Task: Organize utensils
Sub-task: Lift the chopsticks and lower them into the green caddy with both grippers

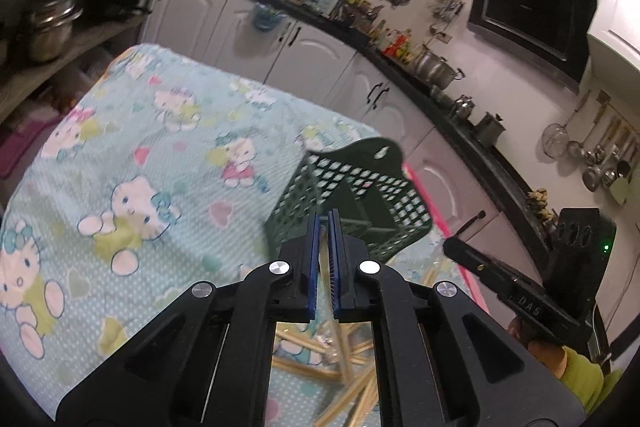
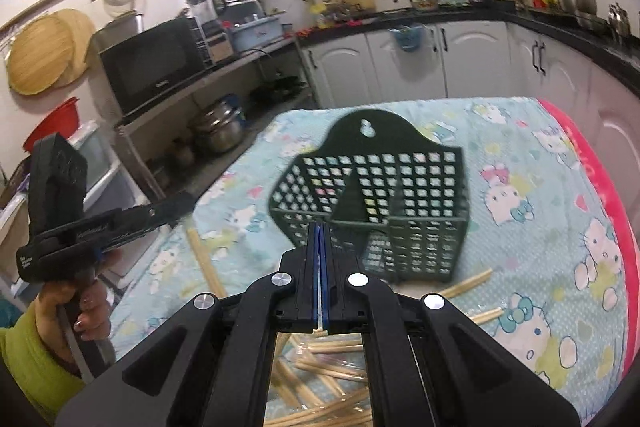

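Note:
A dark green perforated utensil holder stands on the table covered with a Hello Kitty cloth; it also shows in the right wrist view. Several bamboo chopsticks lie scattered on the cloth below my grippers, and they show in the right wrist view too. My left gripper is nearly shut with a thin gap and holds nothing, just in front of the holder. My right gripper is shut and empty, its tips at the holder's front rim.
Kitchen cabinets and a black counter with pots run behind the table. A microwave and pots sit on shelves to the left. The other gripper body is at the right, and the left one shows in the right view.

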The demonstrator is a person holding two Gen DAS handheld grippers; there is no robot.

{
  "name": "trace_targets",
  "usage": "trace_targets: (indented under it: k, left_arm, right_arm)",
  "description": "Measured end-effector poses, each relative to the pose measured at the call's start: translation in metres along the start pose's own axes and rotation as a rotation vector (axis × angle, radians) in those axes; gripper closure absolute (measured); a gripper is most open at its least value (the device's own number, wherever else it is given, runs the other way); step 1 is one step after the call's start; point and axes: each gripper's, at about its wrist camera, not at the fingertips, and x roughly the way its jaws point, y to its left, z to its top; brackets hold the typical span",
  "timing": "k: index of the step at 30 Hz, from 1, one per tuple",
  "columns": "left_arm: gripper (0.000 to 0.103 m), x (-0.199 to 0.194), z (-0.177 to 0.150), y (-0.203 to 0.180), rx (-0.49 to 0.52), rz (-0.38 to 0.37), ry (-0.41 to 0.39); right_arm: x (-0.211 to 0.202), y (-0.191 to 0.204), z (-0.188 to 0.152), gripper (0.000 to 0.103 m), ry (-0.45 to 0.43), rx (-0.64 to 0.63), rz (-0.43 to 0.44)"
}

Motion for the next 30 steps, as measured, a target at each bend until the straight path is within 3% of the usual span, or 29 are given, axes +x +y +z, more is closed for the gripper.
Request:
trace_targets:
  k: [15,30]
  left_arm:
    - [0.101,-0.009,0.021,-0.064,0.128,-0.133,-0.011]
    - [0.102,-0.019,0.078,-0.112,0.213,-0.178,-0.117]
  right_arm:
    - [-0.043,0.044,0.028,0.102,-0.082,-0.09,0.101]
    - [-0.087,0.034,0.092,0.102,-0.248,-0.148,0.012]
